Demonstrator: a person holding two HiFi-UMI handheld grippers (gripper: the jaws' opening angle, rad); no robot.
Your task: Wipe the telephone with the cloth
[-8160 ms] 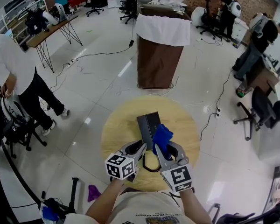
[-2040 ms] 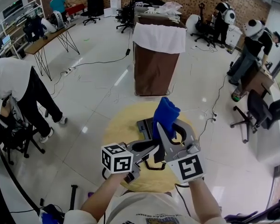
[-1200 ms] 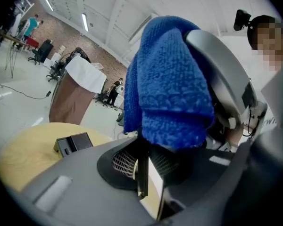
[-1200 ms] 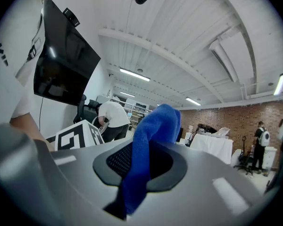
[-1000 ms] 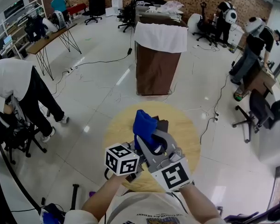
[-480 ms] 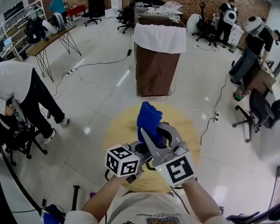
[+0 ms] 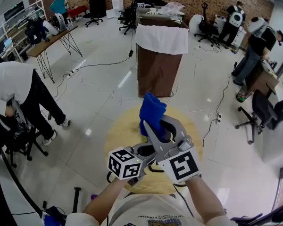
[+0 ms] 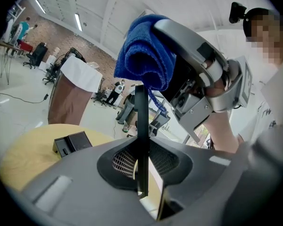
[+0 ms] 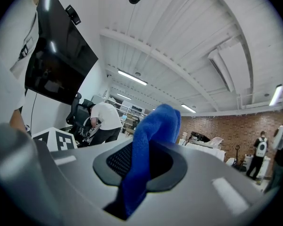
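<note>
Big open workroom, glossy white floor, brick wall at the top of the head view. Far left: person in white top and black trousers [image 7: 16, 86], bent over. Top centre: brown cabinet [image 7: 158, 65] with a white sheet over it. Upper right: several people [image 7: 254, 46] standing by desks, and an office chair [image 7: 264, 109] at the right edge. Round wooden bench [image 7: 119, 133] sits lower centre, with both tools over it.

Left hand-held gripper [image 7: 142, 152] is lower centre-left, marker cube facing the camera. It is clenched on a thin black piece [image 8: 140, 135] that stands upright and edge-on between its jaws. Can't tell which part of the telephone this is. In the left gripper view the black telephone base [image 8: 73, 144] lies flat on the bench at the lower left of the frame, apart from both grippers. In the head view the base is hidden behind the grippers. A loop of black cord [image 7: 153, 169] shows between the two marker cubes.

Right hand-held gripper [image 7: 156, 128] is just right of the left one, raised and angled up. It grasps the blue cloth [image 7: 152, 109]. The cloth is pinched between the jaws and bunches out past the tips. The right gripper view shows the same, with the cloth running up the middle of the jaws against the ceiling. In the left gripper view the cloth hangs just above the top of the thin black piece; can't tell whether they touch.
</note>
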